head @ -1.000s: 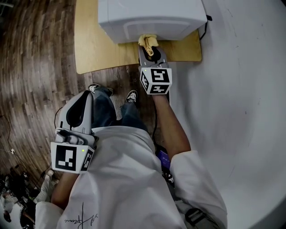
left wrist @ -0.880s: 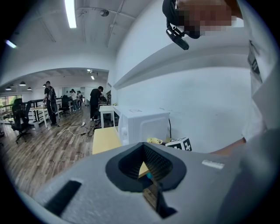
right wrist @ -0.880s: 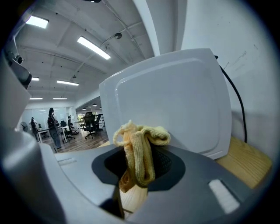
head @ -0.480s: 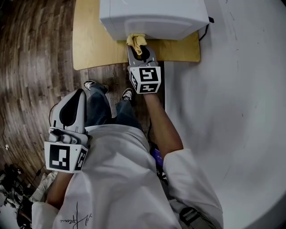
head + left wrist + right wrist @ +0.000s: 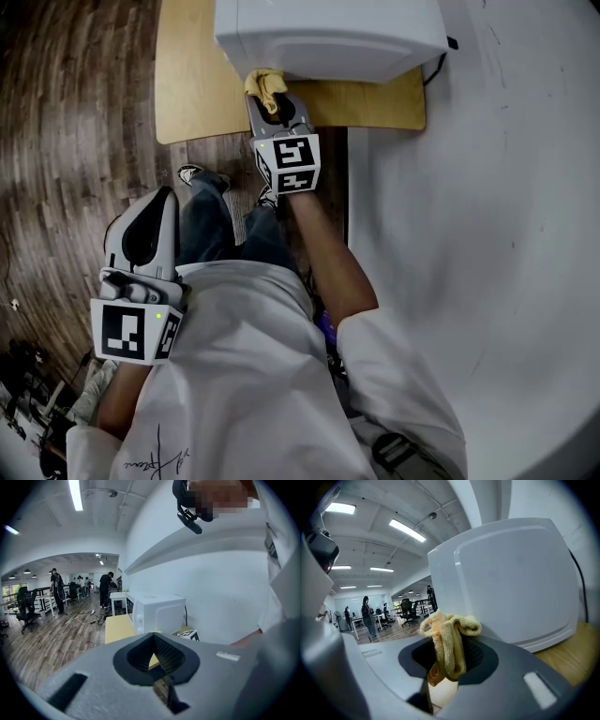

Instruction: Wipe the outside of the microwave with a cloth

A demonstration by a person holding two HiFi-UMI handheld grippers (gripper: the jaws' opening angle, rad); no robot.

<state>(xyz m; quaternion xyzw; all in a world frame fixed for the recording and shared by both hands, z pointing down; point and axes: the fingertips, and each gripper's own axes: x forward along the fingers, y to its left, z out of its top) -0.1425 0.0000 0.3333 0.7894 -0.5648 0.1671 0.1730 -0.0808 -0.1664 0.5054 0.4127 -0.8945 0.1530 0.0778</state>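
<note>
Microwave (image 5: 328,37) on worktop (image 5: 192,94). Cloth (image 5: 265,86) in right gripper (image 5: 269,99) fingers, against microwave's near face, left end. Left gripper (image 5: 157,202) well short of microwave, off worktop.

The white box-shaped microwave (image 5: 511,583) has a smooth casing with a faint sheen. The crumpled yellow cloth (image 5: 449,641) is nubby, looped terry. The pale wooden tabletop (image 5: 192,89) looks smooth and matt. The dark plank floor (image 5: 66,141) shows streaky grain. The right gripper (image 5: 449,667) is matt grey plastic.

Right tool (image 5: 272,97) clamped, left tool (image 5: 161,194) closed.
</note>
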